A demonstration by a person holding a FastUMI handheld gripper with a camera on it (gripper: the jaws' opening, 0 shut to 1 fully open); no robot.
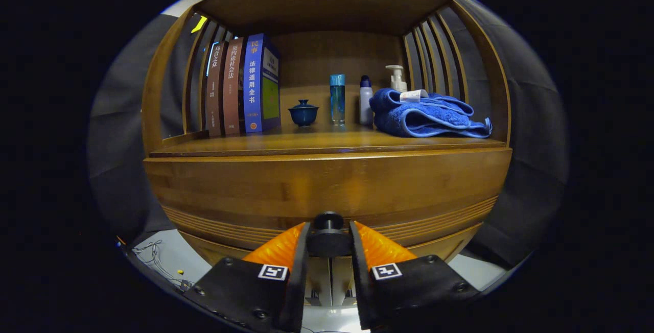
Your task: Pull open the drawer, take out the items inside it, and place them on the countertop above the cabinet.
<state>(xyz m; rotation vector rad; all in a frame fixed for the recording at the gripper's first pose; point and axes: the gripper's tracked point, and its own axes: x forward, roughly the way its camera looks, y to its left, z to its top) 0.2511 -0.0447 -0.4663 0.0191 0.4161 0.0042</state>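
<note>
gripper: the gripper [328, 243] is clamped on the drawer knob [328, 221], both fingers pressing its sides, a grip for a straight pull.
drawer: the drawer [327, 190] front looks flush, contents hidden.
countertop: the countertop [327, 141] holds books [242, 88] at 10 o'clock and a towel [426, 114] at 2; the front strip is bare for unloading.

Chinese title 法律适用全书 on the blue book's [261, 84] spine
</note>
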